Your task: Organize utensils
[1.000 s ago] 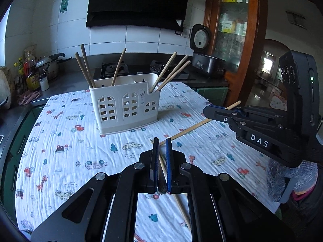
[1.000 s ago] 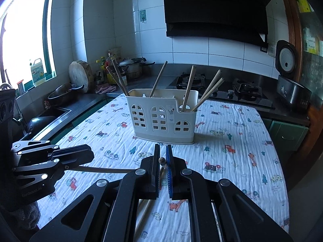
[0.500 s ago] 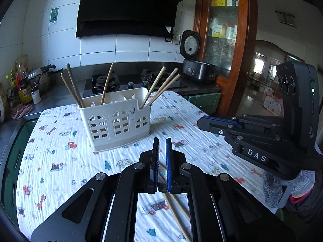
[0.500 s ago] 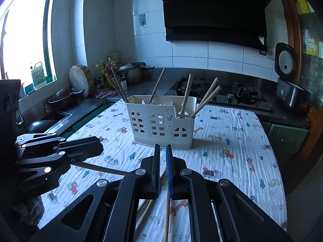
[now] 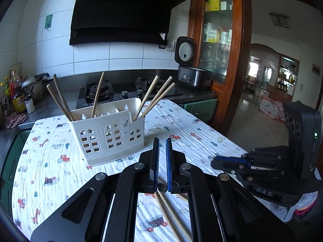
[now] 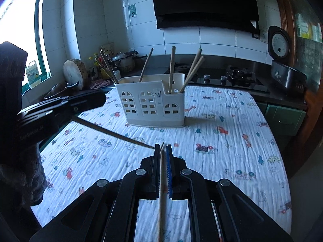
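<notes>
Both of my grippers are carrying chopsticks now. The right gripper [image 6: 162,153] has its jaws clamped on a pale chopstick [image 6: 160,197] that now runs lengthwise between the pads, tip poking out ahead; a second ago I saw only its butt end there, so the stick has swung into line with the fingers. The left gripper [image 5: 162,157] is clamped too, on the butt of a darker chopstick [image 6: 113,132]; from the right wrist I see its shaft slanting across the cloth toward my right fingertips. Over the last second the left camera has swung right, and the holder sits further left in its view.

The white utensil holder [image 5: 109,135] stands ahead on the printed tablecloth [image 6: 232,133] covering the counter, with several chopsticks [image 5: 155,97] already leaning in its compartments. Two loose sticks [image 5: 167,213] lie on the cloth beneath the left jaws, so I'd say the job is well along but unfinished.

Watch-outs: the two held sticks nearly cross, and the splayed ones in the holder crowd the openings. Stove, rice cooker [image 5: 190,70] and pots sit well behind.
</notes>
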`<state>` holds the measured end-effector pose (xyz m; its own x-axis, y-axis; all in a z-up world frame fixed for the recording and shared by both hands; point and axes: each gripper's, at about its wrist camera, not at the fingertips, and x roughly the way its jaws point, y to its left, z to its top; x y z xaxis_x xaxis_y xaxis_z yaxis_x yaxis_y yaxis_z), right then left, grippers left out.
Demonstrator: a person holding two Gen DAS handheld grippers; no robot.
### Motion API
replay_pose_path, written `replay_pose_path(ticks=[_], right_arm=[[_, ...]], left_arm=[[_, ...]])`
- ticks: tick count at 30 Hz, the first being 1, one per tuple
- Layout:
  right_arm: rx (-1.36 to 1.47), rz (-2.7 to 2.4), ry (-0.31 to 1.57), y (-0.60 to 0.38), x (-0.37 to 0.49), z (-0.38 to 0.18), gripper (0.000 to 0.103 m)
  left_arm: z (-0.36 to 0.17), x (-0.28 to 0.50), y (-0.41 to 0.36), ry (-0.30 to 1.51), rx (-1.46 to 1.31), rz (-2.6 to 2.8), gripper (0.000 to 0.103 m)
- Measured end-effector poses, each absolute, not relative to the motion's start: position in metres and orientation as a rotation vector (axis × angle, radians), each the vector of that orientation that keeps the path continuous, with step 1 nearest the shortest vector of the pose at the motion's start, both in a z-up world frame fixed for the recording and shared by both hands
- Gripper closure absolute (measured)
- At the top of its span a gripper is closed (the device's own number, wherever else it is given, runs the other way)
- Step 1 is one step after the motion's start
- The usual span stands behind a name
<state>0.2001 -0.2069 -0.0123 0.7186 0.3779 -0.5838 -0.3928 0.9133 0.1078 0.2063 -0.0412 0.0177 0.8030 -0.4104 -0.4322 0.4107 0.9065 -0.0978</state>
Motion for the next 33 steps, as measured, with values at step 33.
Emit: replay_pose_path(ticks=[33], right_arm=[[-0.084,0.415,0.920,-0.204,0.163,-0.117,0.088]], left_arm=[[-0.086,0.179,0.000,0.708,-0.189,-0.382,0.099]])
